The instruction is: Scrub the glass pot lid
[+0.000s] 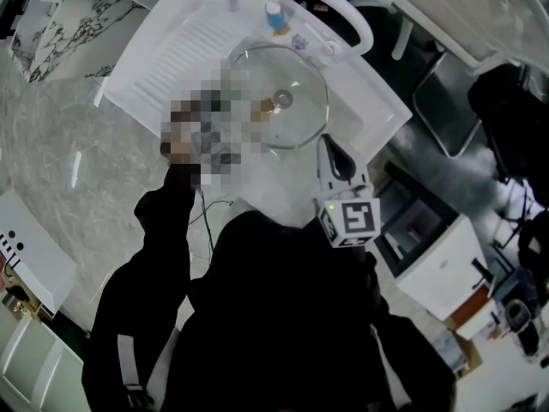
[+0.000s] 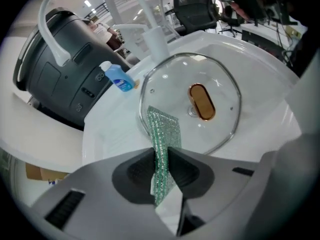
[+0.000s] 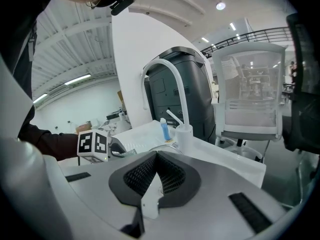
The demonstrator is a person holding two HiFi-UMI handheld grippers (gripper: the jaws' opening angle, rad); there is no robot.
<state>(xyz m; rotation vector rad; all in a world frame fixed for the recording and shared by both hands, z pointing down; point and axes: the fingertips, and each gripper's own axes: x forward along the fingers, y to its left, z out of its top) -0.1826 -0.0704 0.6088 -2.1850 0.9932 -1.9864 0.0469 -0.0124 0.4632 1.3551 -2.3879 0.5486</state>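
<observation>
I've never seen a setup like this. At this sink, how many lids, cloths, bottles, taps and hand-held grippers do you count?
glass pot lid: 1
green scrub cloth: 1
blue bottle: 1
tap: 1
hand-held grippers: 2, the left hand-held gripper and the right hand-held gripper
Total: 6

No readable text or labels

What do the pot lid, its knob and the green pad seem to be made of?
The pot lid: clear glass, the sink shows through; shiny metal rim. The knob: likely polished copper-coloured metal, brightly reflective. The green pad: probably glittery woven synthetic mesh, bending limply.
</observation>
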